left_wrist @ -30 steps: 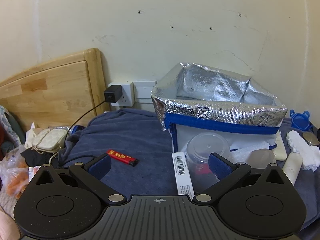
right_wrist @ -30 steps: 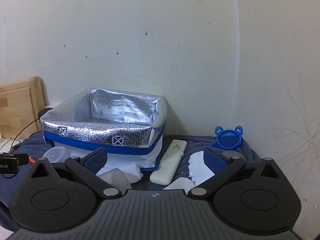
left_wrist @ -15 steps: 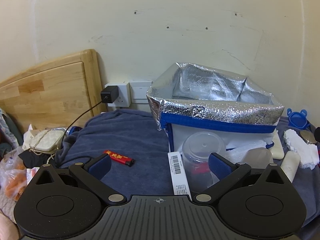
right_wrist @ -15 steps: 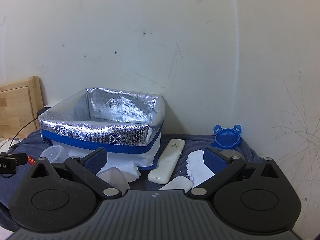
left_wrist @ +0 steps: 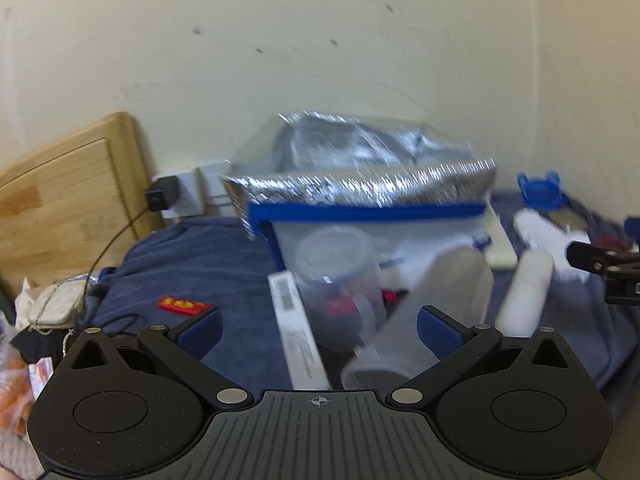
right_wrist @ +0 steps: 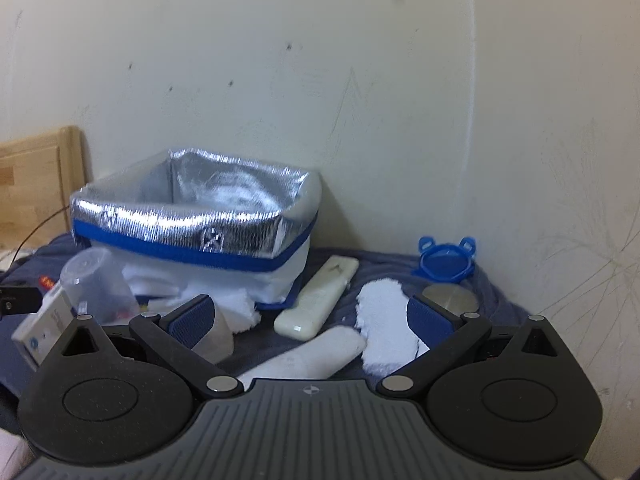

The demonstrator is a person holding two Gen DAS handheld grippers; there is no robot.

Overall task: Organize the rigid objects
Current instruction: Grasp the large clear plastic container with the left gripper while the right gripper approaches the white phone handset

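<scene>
Left wrist: my released left hand-held gripper (left_wrist: 318, 330) should straddle the clear cup (left_wrist: 340, 268) squarely before closing

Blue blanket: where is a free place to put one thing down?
The widest bare patch of blue blanket lies between the silver bag, the wall socket and the red lighter. In front of the bag it is crowded: clear container, barcode box, white remote and foam pieces.
</scene>
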